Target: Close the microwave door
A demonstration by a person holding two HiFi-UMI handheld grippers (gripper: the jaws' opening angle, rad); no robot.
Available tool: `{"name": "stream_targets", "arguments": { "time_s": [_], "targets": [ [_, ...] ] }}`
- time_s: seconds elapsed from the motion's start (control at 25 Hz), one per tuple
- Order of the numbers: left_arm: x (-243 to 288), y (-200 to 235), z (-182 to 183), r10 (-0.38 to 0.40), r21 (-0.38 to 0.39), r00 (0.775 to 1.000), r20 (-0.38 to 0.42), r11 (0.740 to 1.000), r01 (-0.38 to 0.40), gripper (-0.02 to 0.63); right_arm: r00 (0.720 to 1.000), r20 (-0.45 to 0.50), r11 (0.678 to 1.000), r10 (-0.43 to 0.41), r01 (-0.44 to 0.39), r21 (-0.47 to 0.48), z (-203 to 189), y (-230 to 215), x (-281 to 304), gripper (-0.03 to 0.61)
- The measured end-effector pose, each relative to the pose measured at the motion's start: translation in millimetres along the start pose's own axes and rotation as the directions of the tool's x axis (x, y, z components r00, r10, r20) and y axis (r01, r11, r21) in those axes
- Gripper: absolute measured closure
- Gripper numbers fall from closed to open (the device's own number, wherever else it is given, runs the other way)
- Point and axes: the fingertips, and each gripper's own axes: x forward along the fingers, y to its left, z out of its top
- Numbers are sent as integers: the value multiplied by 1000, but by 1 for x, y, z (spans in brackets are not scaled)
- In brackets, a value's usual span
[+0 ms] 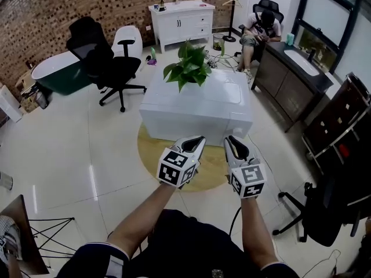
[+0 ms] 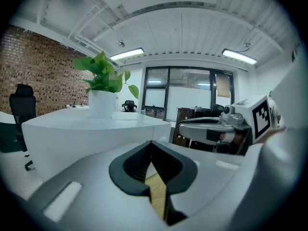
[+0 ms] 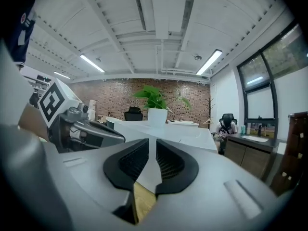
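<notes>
Head view left the microwave door hard to make out — white on white. Your left gripper was closed, empty; your right gripper stood slightly parted.

The microwave has a smooth white shell with a mild gloss, probably painted metal or plastic; the head view is too distant to settle which. Under it lies a round mat with a matt, wood-coloured finish, on a floor of polished pale tiles that mirror the lights. The left claw and the right claw have smooth, satin, light-grey plastic bodies. Their pads are matt black, finely ribbed and rubbery-looking. The back wall is rough bare brick, and the plant pot is smooth and white.
</notes>
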Motion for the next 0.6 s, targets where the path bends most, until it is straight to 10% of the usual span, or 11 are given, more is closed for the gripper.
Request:
{"name": "stream_targets", "arguments": {
  "time_s": [0.6],
  "targets": [
    [-24,-1,4,4,0,1000,24,1000,-4,601,1000,-15,1000,-9,9,-27,5,17,-2,577]
  ]
}}
